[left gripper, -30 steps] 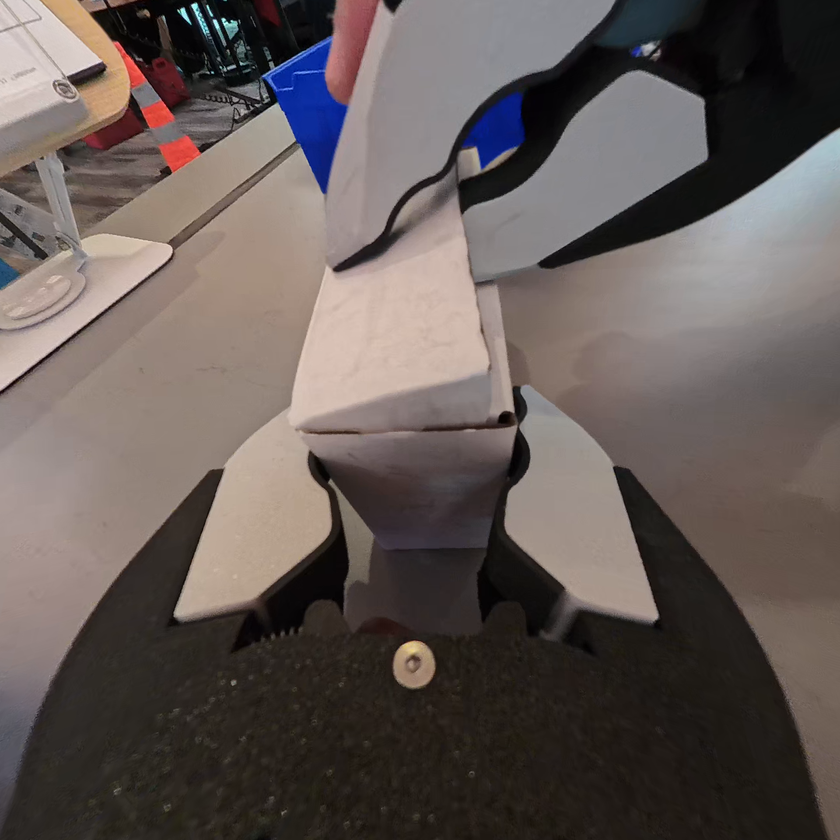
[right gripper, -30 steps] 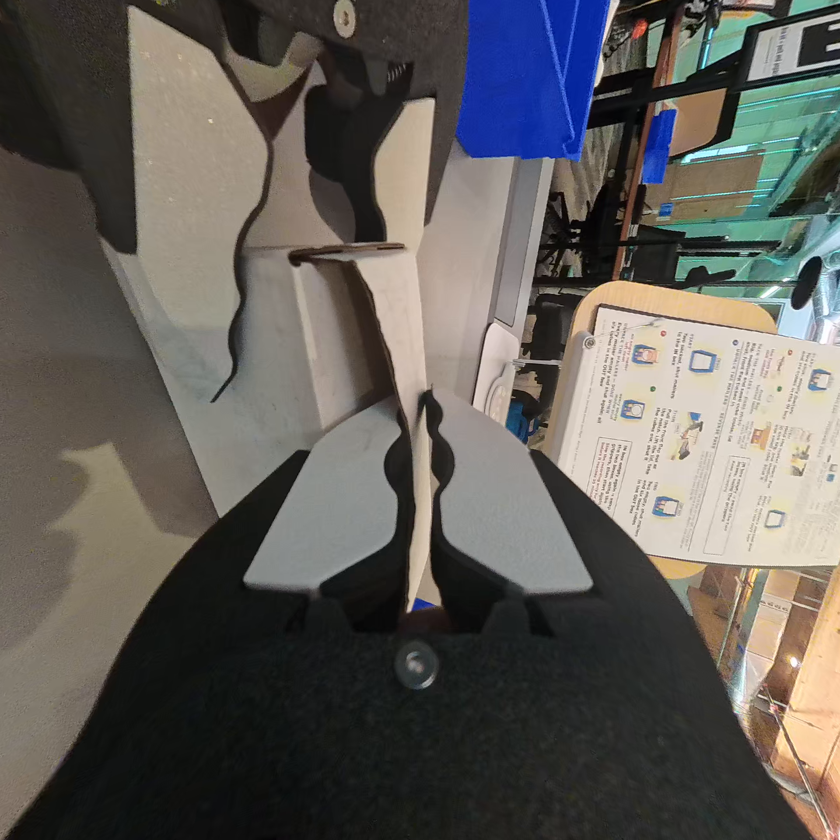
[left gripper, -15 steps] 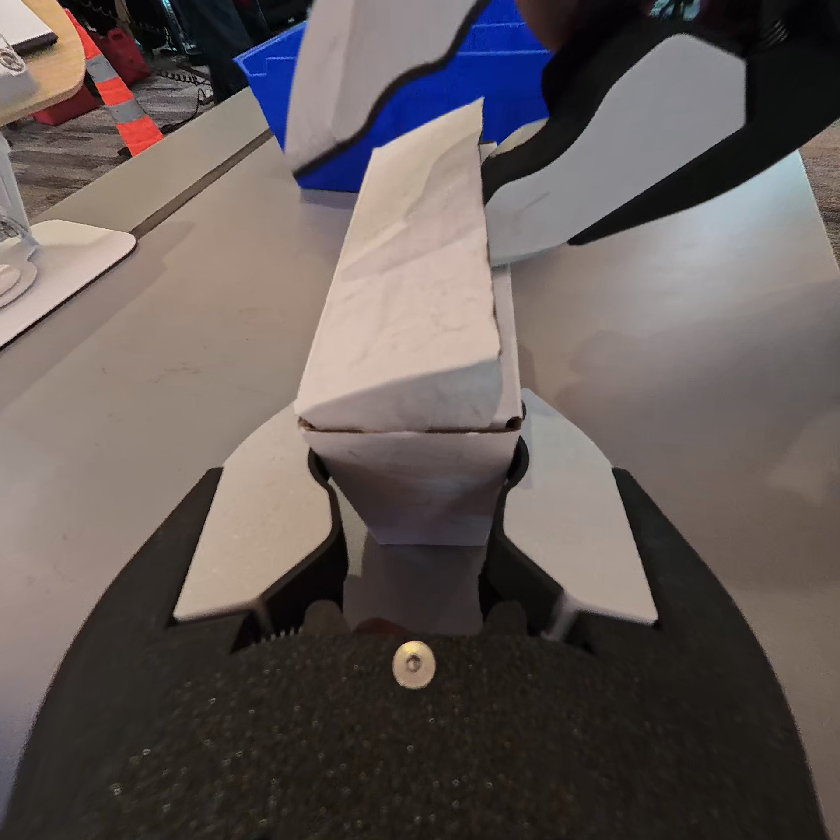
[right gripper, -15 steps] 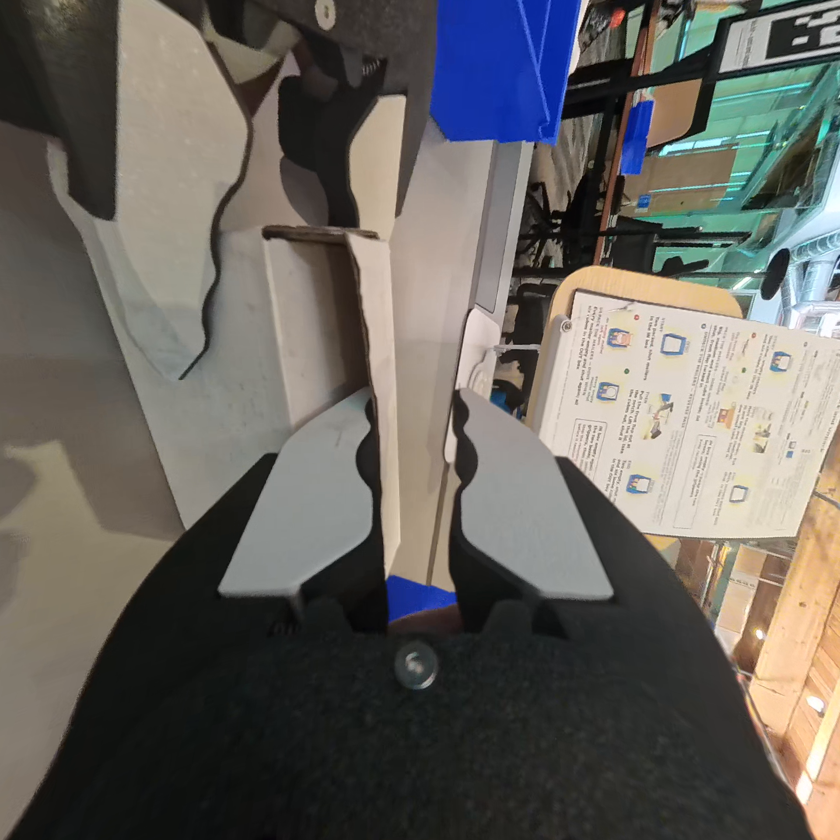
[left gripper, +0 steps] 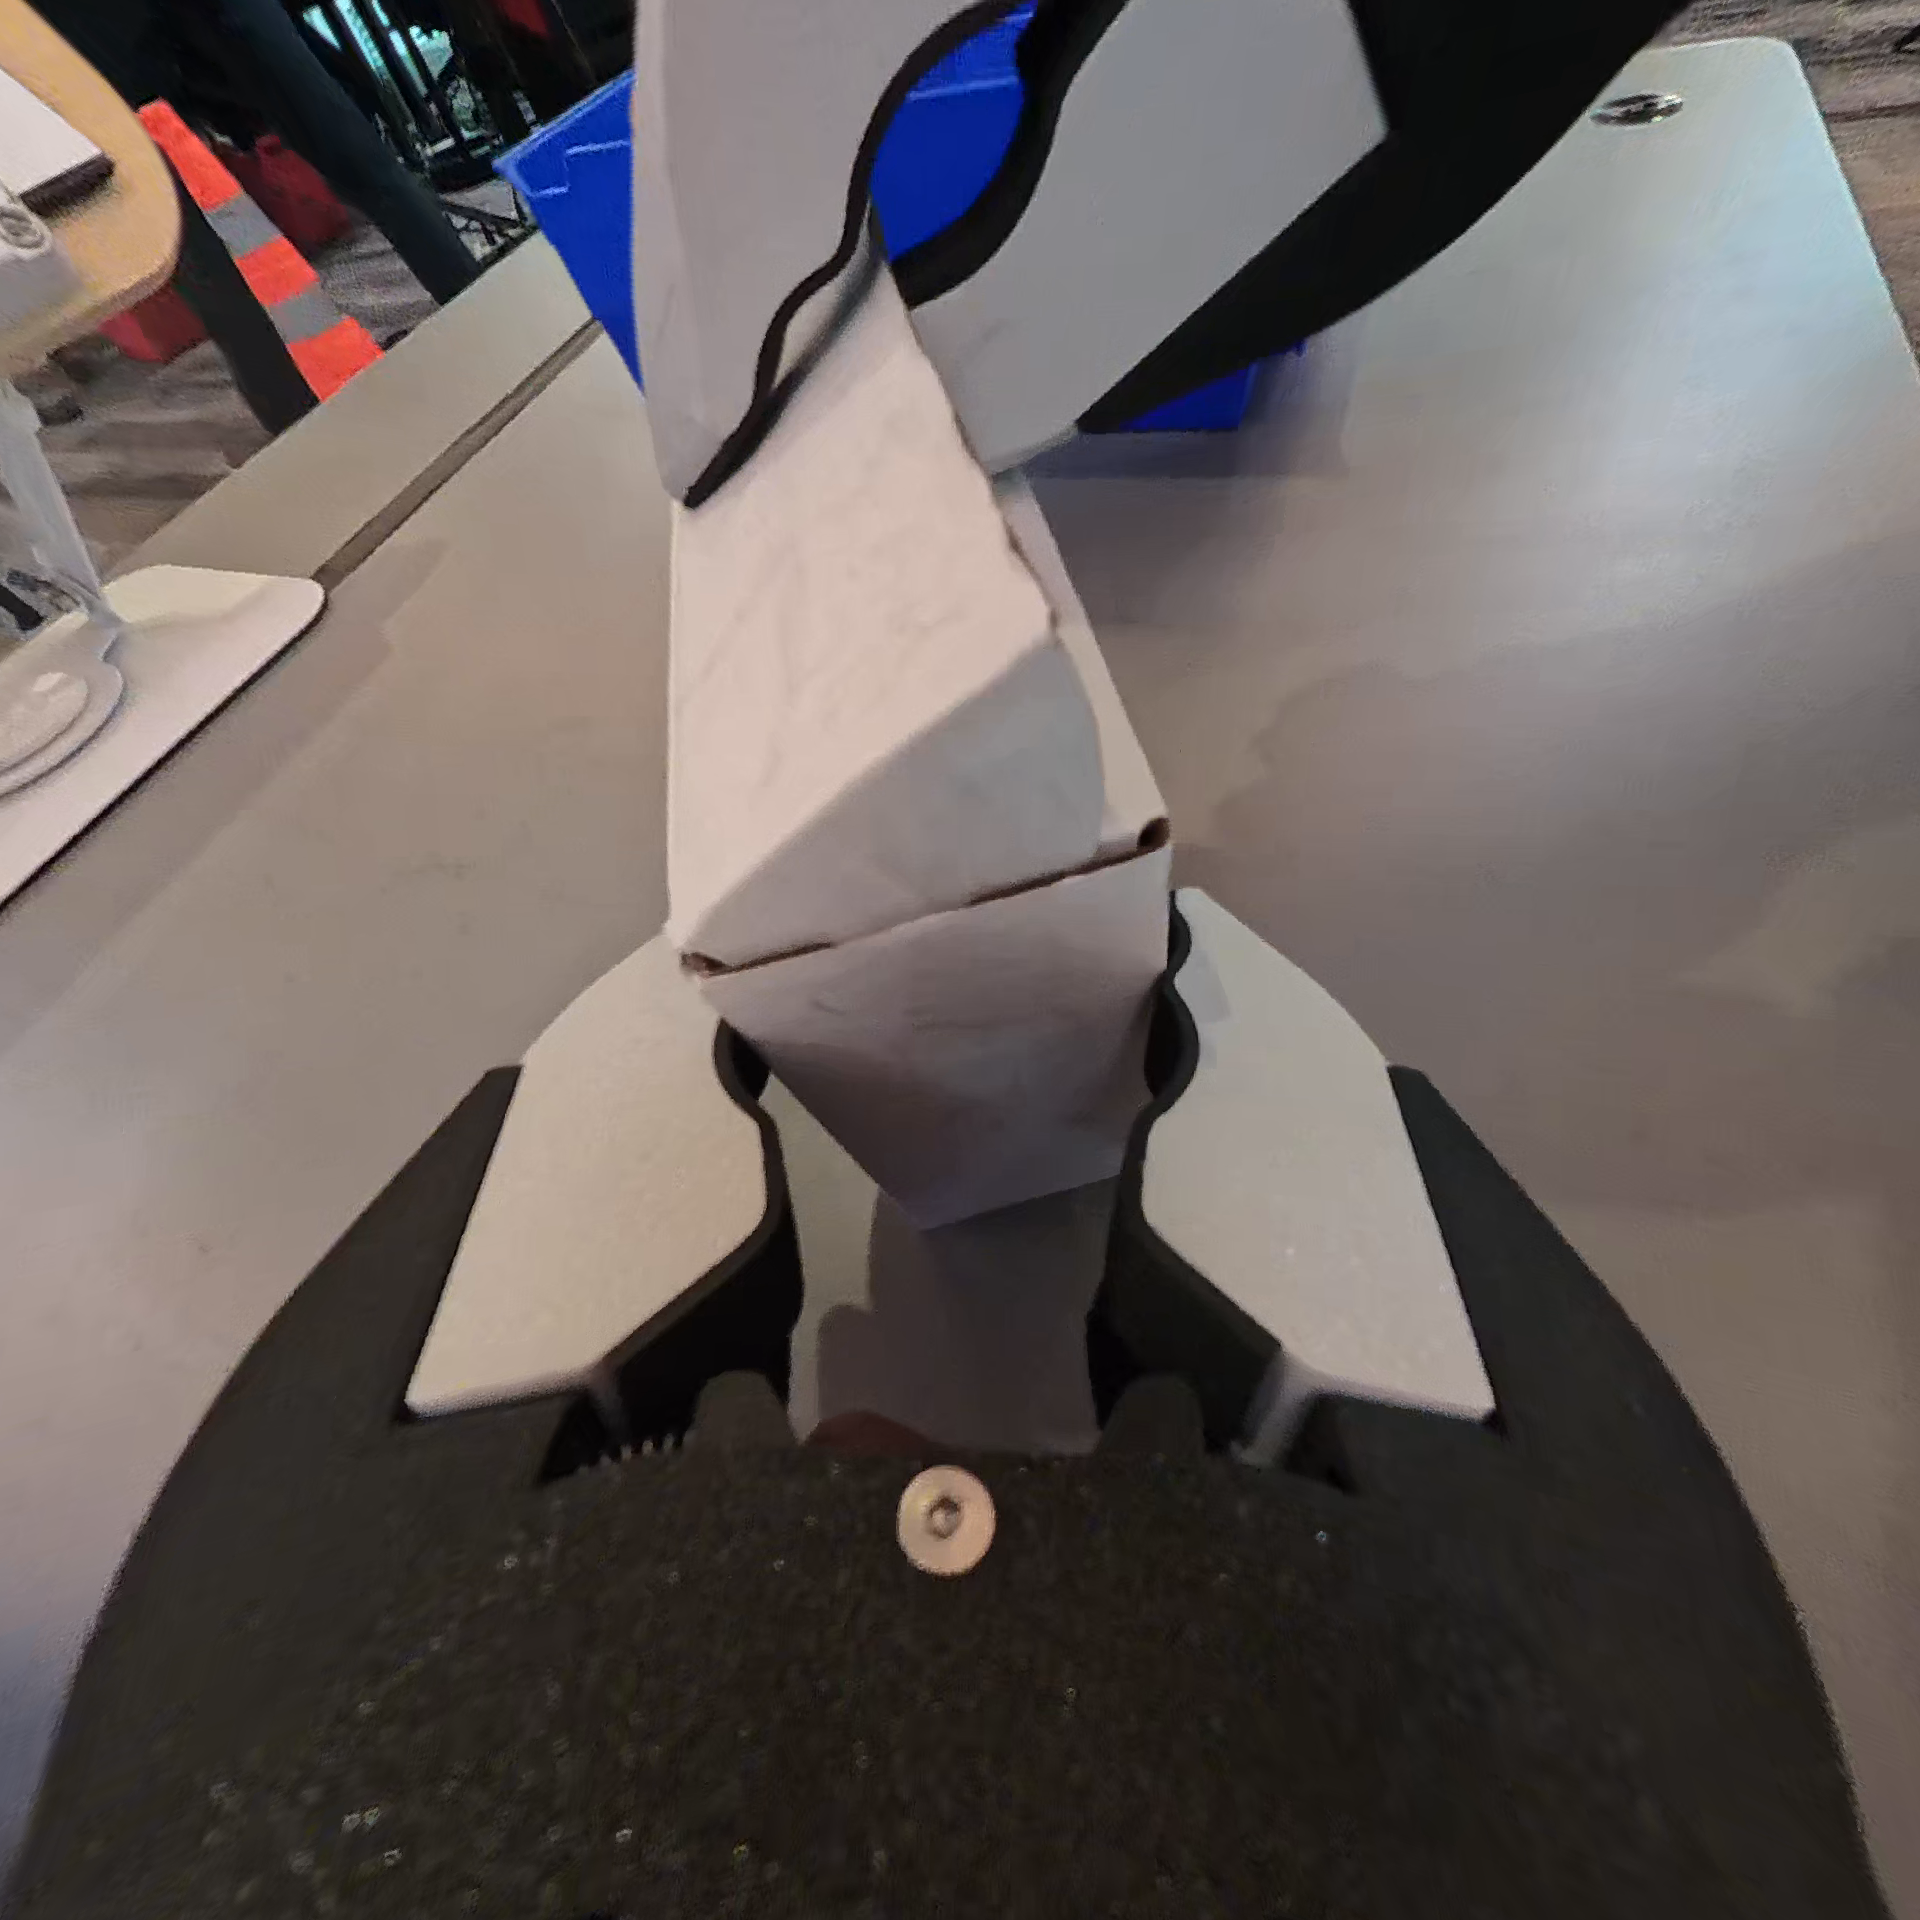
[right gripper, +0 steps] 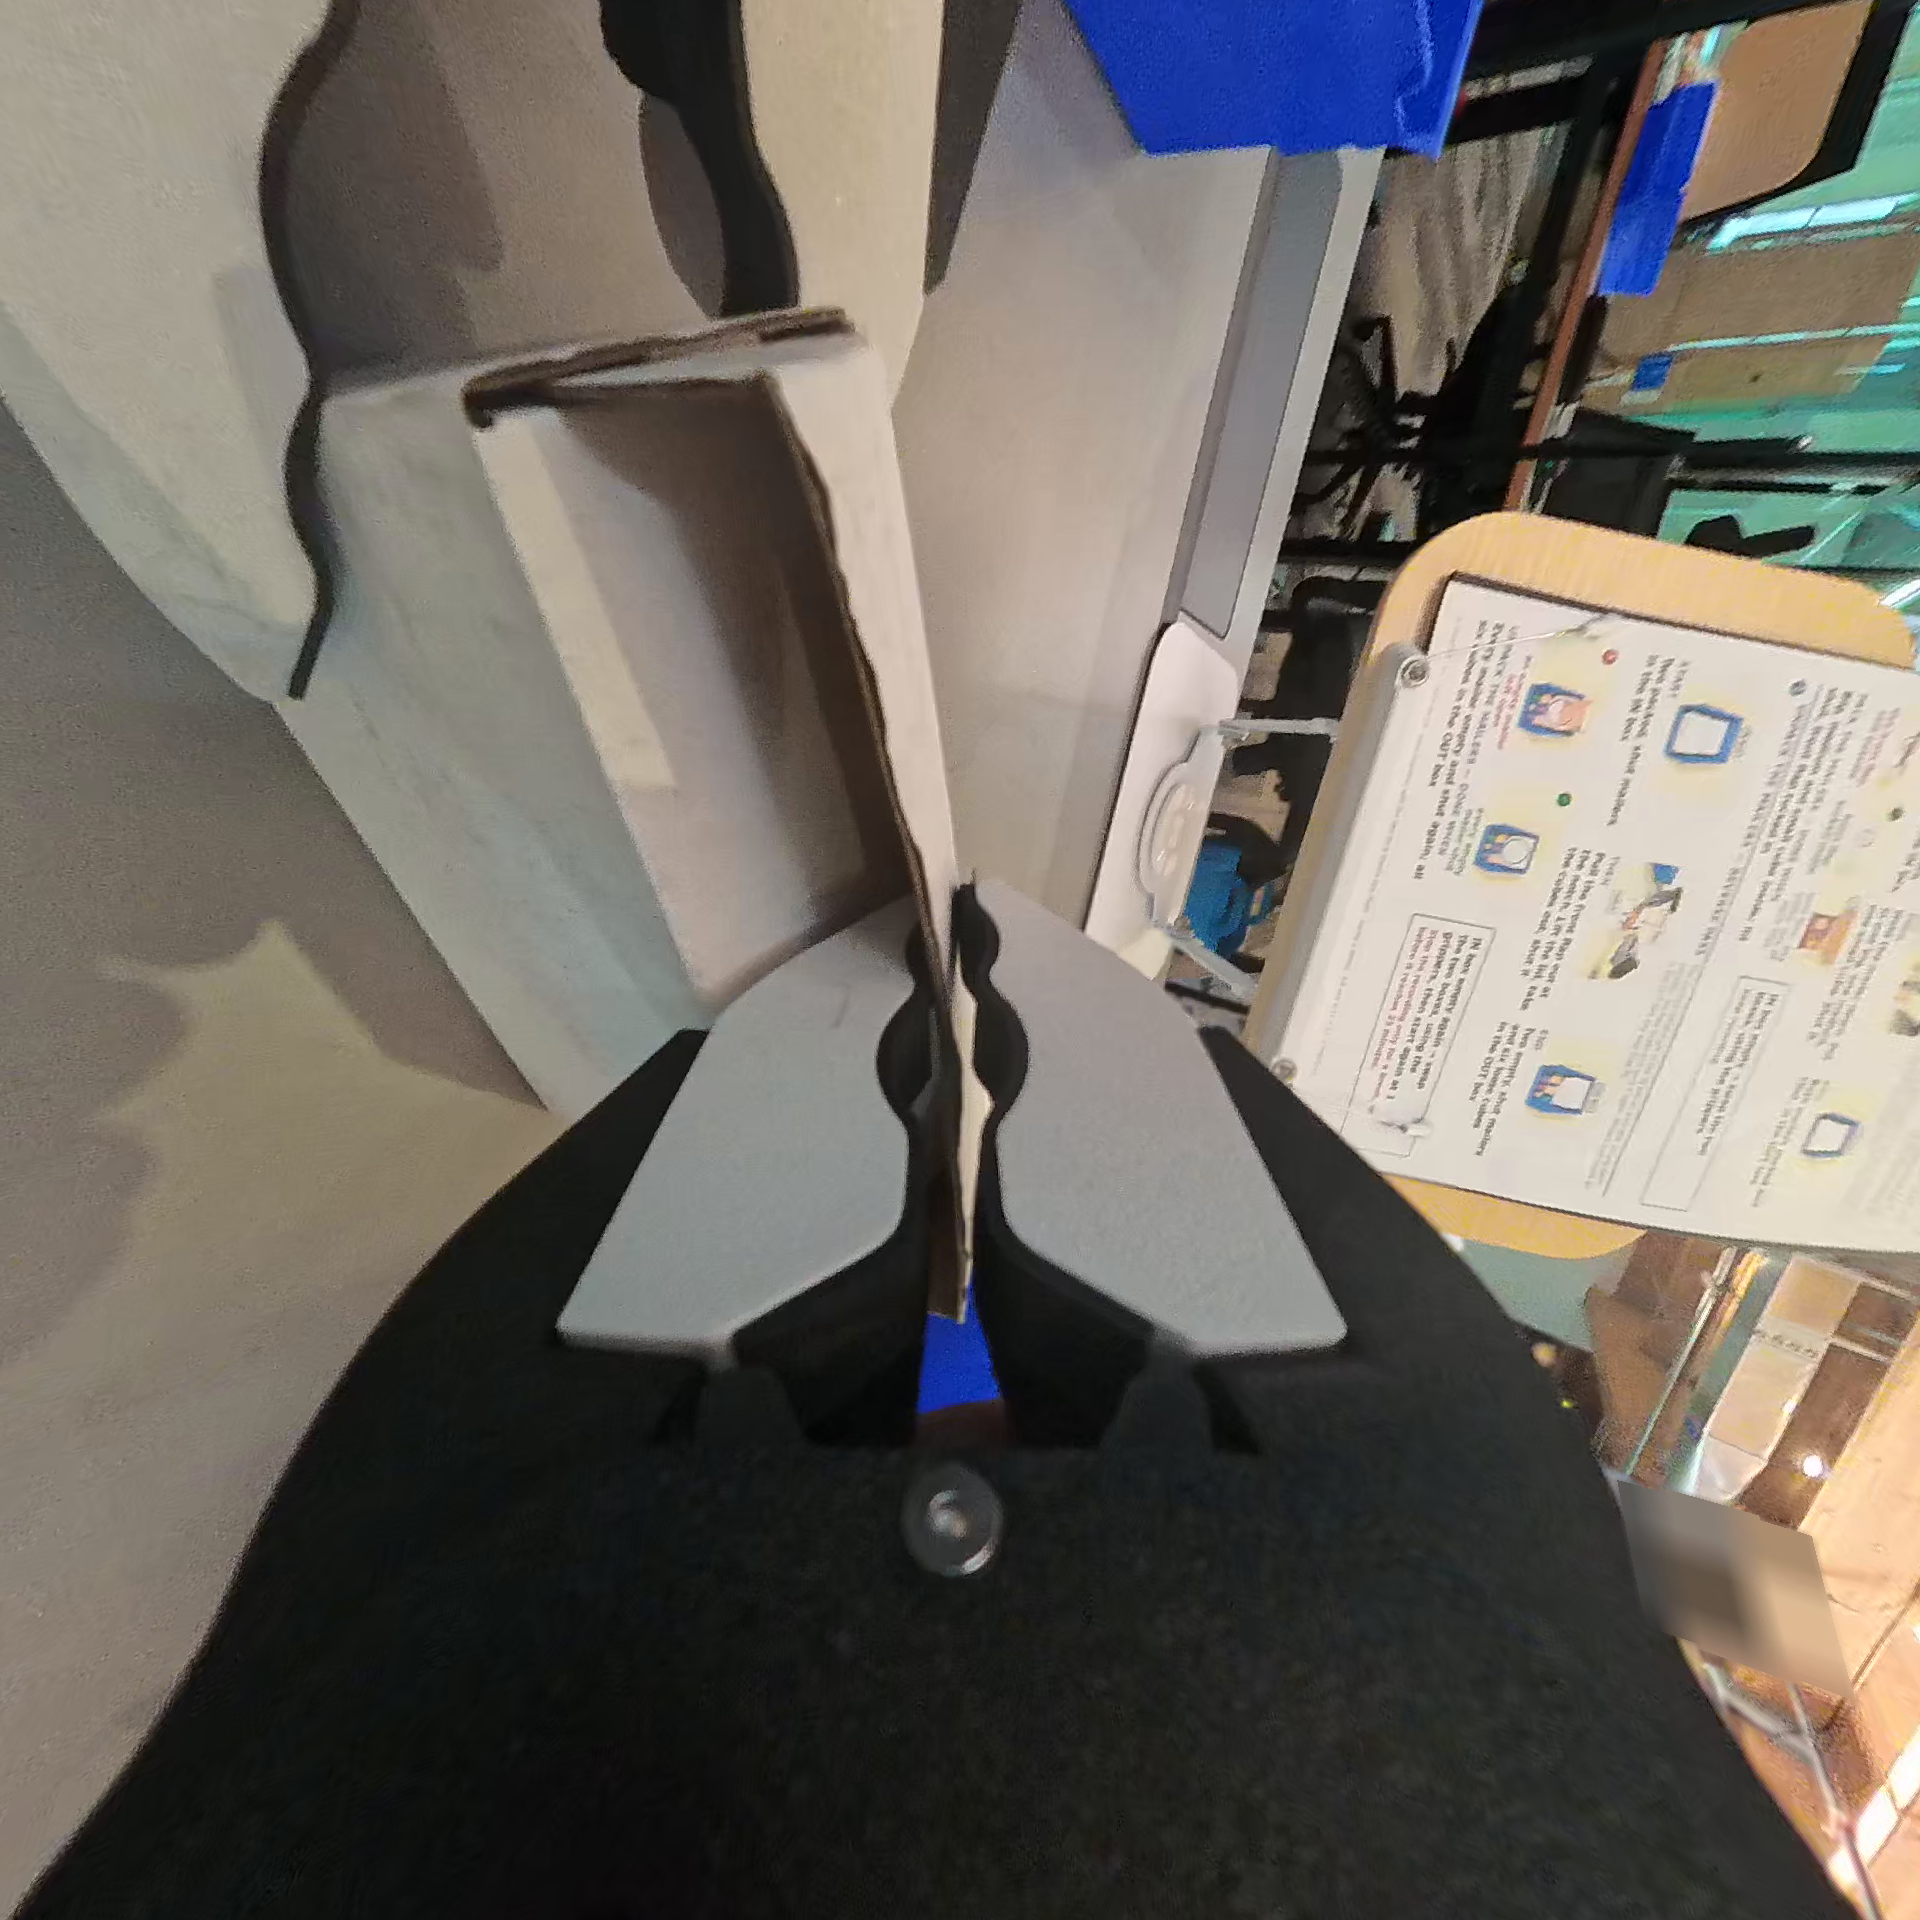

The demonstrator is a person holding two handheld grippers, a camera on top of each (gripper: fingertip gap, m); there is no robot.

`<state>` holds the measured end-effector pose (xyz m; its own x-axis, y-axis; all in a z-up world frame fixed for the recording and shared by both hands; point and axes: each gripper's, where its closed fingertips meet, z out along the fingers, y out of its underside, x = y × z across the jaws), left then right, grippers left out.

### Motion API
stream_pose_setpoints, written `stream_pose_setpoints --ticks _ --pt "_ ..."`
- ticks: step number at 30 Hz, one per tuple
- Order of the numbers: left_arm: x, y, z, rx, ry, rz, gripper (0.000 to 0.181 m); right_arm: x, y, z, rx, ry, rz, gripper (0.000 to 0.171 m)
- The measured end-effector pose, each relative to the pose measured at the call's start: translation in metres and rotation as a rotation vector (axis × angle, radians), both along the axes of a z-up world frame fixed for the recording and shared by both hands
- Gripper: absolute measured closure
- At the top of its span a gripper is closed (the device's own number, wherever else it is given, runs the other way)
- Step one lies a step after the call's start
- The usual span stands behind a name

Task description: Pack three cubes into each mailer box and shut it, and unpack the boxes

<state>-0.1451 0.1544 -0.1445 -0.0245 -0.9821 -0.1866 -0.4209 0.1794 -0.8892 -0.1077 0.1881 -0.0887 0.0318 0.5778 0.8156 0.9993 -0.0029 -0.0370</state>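
My left gripper [left gripper: 951, 1049] has its two grey fingers clamped on either side of the near end of a white cardboard mailer box [left gripper: 883, 727]. Box is held clear above the grey table [left gripper: 1507, 675], rolled to one side, its long axis pointing away from me. Seam between lid and body shows as a thin brown line across the near end.

My right gripper [right gripper: 961, 1039] is pinched almost closed on a thin sheet of the same box: the lid flap [right gripper: 894, 644], white outside, raw brown edge facing the fingers. From this side the box [right gripper: 665, 675] gapes open; the part of the interior I can see shows bare cardboard walls and no cubes. In the left wrist view the right gripper [left gripper: 883, 312] sits at the far end of the box, fingers touching it.

Blue plastic bin [left gripper: 935, 166] on the table behind the box. Orange-and-grey striped cone [left gripper: 270, 270] on the floor beyond the table edge. Printed instruction sheet [right gripper: 1662, 914] on a wooden board off to the side.
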Motion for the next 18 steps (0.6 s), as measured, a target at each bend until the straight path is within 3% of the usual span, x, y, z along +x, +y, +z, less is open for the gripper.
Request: stream_pose_setpoints --ticks 1,5,7,12,13,15,18 --pt "0.001 0.005 0.000 0.011 -0.002 0.025 0.110 0.001 0.003 0.002 0.003 0.009 -0.018 0.168" --pt "-0.006 0.037 0.000 0.164 0.009 0.180 0.116 0.004 0.009 0.012 -0.041 0.152 -0.097 0.168" --pt "-0.009 0.040 0.000 0.203 0.005 0.181 0.116 0.002 0.006 0.011 -0.119 0.227 -0.087 0.167" --pt "-0.008 0.052 0.003 0.189 -0.007 0.281 0.115 0.009 0.018 0.013 -0.134 0.183 -0.134 0.168" --pt "-0.011 0.061 0.006 0.165 -0.026 0.346 0.116 0.012 0.023 0.017 -0.090 0.179 -0.165 0.169" --pt "-0.021 0.079 0.012 0.032 -0.069 0.478 0.135 0.023 0.034 0.026 0.026 0.176 -0.234 0.169" --pt "-0.025 0.074 0.025 -0.173 -0.181 0.469 0.122 0.029 0.038 0.022 0.061 0.226 -0.291 0.169"
